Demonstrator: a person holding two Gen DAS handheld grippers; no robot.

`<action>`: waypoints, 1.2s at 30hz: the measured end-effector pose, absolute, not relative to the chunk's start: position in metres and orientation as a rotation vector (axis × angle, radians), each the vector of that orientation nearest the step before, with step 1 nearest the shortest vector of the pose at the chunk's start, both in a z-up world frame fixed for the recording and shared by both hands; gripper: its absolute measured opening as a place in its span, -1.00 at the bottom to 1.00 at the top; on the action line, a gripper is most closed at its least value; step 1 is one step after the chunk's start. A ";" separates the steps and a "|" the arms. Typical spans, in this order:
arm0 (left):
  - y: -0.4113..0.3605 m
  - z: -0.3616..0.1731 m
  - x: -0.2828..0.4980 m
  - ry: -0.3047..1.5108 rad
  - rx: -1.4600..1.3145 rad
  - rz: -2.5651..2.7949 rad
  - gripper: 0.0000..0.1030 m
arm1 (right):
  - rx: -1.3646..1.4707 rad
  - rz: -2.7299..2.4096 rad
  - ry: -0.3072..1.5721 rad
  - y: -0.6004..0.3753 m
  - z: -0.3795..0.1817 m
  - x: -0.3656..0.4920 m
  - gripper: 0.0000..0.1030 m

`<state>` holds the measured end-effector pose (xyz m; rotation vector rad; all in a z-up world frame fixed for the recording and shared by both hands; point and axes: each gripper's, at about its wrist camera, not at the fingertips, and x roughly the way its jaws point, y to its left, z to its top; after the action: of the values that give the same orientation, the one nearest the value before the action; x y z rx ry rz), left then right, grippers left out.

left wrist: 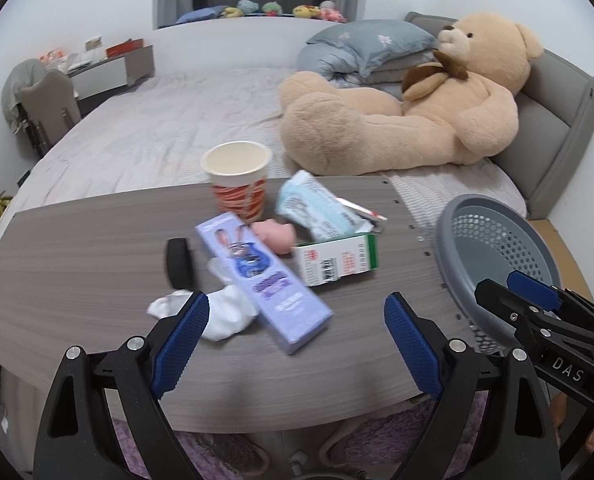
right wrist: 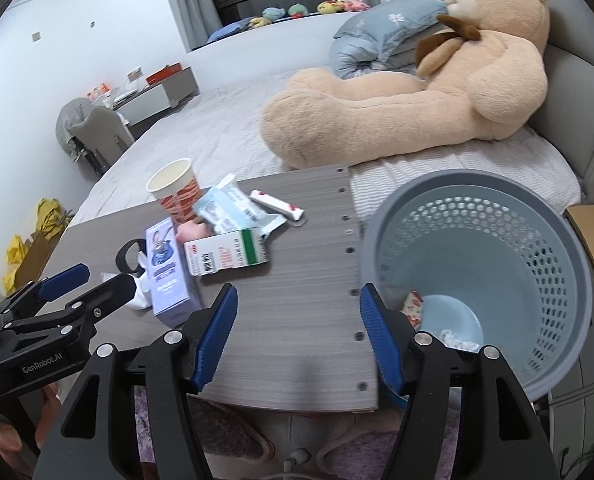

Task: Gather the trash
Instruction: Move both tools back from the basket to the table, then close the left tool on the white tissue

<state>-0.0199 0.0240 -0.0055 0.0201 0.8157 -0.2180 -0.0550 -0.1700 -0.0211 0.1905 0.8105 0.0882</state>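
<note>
Trash lies on a grey wood table: a purple toothpaste box, a crumpled white tissue, a white and green carton, a paper cup, a pale blue packet, a pink lump and a black ring. My left gripper is open and empty, just above the tissue and box. My right gripper is open and empty over the table's right edge, beside the grey perforated bin, which holds a few scraps.
A bed with a large teddy bear and blue pillows lies behind the table. A small white and red sachet lies near the table's far right. A chair and desk stand at far left. Purple rug below.
</note>
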 end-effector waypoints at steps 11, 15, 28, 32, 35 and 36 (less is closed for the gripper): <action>0.100 -0.021 -0.021 0.829 -0.037 -0.045 0.70 | 0.129 0.199 0.847 -0.116 -0.030 -0.033 0.19; 0.115 -0.025 -0.022 0.839 -0.049 -0.004 0.70 | 0.109 0.228 0.858 -0.100 -0.034 -0.024 0.19; 0.106 -0.050 -0.003 0.894 -0.086 -0.024 0.70 | 0.124 0.228 0.886 -0.101 -0.046 -0.013 0.19; 0.101 -0.061 0.008 0.908 -0.104 -0.022 0.70 | 0.133 0.216 0.890 -0.107 -0.048 -0.013 0.19; 0.100 -0.068 0.015 0.920 -0.114 -0.026 0.70 | 0.140 0.206 0.890 -0.113 -0.049 -0.013 0.19; 0.099 -0.070 0.016 0.921 -0.115 -0.027 0.69 | 0.143 0.203 0.890 -0.114 -0.049 -0.013 0.19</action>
<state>0.0156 0.0991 -0.0699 -0.1149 0.9209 -0.0275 -0.0131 -0.1138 -0.0491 0.1431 0.8903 0.2032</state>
